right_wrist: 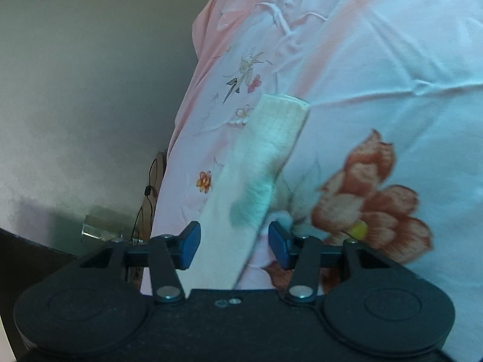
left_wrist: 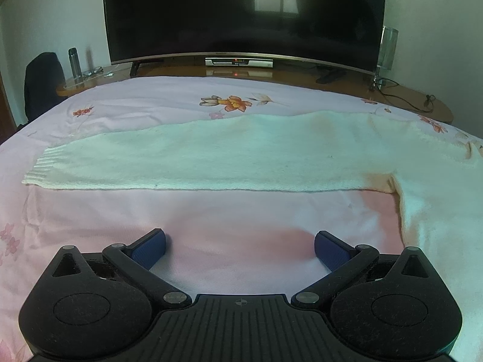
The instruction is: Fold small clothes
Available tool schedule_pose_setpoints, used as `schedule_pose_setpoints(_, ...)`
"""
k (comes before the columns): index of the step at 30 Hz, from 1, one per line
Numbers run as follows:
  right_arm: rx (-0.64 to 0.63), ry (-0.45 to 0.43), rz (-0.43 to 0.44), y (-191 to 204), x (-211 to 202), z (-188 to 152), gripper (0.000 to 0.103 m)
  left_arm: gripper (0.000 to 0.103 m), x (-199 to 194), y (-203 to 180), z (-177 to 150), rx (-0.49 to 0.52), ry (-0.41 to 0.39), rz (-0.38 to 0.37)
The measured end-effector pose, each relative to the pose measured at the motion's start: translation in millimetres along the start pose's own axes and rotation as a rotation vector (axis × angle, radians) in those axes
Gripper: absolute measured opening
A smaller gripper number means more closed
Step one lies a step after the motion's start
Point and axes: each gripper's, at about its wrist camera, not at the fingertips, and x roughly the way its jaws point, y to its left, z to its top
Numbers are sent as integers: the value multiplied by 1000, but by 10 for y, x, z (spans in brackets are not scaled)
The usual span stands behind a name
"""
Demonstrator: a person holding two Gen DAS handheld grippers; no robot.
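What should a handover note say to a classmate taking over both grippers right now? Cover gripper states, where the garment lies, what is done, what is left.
Left gripper: open, empty, over the pink floral bedsheet.
Right gripper: jaws apart, a cream sleeve between them, pads not pressing.
Cream sweater: on the bed, its other sleeve stretched out flat.
Done: no fold visible.
Left: fold sleeves in, then the body.

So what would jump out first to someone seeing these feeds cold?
The cream sweater spread on the pink floral bedsheet, one sleeve stretched left. Behind it, a big dark TV fills the wall. On the right wrist view, the other sleeve runs between the right gripper, its fingers apart.
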Motion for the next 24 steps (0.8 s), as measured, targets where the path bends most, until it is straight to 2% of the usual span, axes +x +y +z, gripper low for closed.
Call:
schedule_pose_setpoints(5,29,18,38,-3,87,101,46,103,15,13,6,-1,1,-10)
schedule_pose_setpoints(10,73,-94,69,-130,-55,136,40,103,22,24,7,-4,0,-21)
schedule_pose_setpoints(12,142,-108,114,-234,-58,181,39,103,19,27,5,-5,-2,-24)
schedule_pose_setpoints(14,167,-100,172,-258,-40,190,42,103,16,30,2,-6,-3,-26)
schedule_pose_setpoints(18,134,-56,153,-102,11,112,44,103,17,29,2,-5,-3,-25)
schedule_pose_setpoints(21,62,-79,75,-24,35,91,38,103,16,29,2,-6,-3,-26)
schedule_pose_setpoints(24,45,-102,-10,-66,126,135,18,103,25,15,2,-8,-2,-17)
